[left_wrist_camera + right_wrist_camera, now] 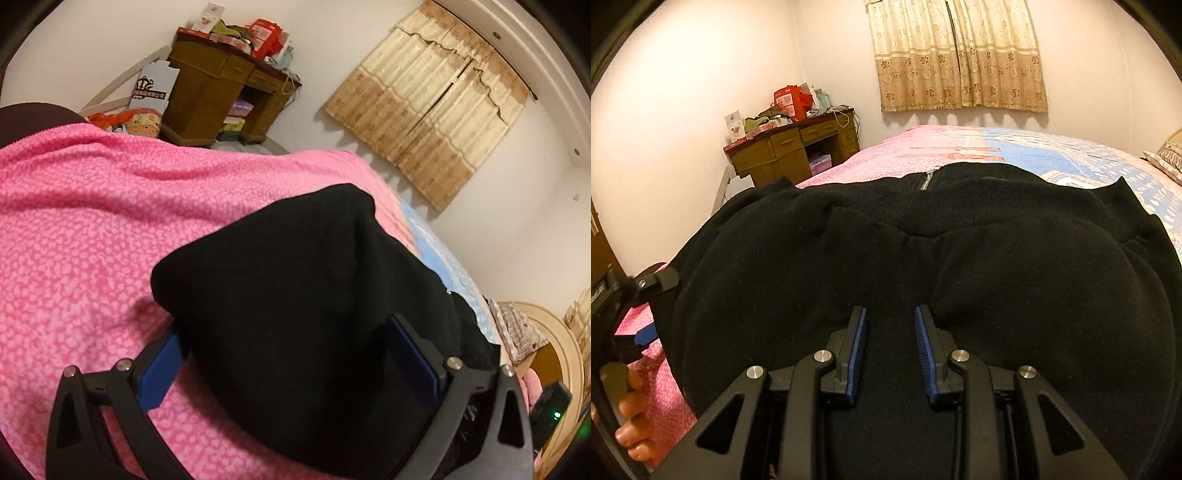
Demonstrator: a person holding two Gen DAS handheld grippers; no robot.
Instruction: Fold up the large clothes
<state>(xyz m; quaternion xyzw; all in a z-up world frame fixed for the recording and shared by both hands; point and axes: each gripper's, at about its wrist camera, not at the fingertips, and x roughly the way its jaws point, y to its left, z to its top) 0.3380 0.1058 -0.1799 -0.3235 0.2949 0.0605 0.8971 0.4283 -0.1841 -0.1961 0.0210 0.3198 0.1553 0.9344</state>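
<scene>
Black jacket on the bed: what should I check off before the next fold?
1. Black jacket lies on the pink bedspread: ok.
2. Zipper visible near the far edge: ok.
3. Left gripper wide open with cloth between its fingers: ok.
4. Right gripper partly open over the cloth; grip: cannot tell.
5. Cloth lying smooth: not ok, puffed and creased.

Black two-finger grippers [890, 325], blue ribbed fingers [857, 354], silver round screws [822, 356], triangular cut-outs.
</scene>
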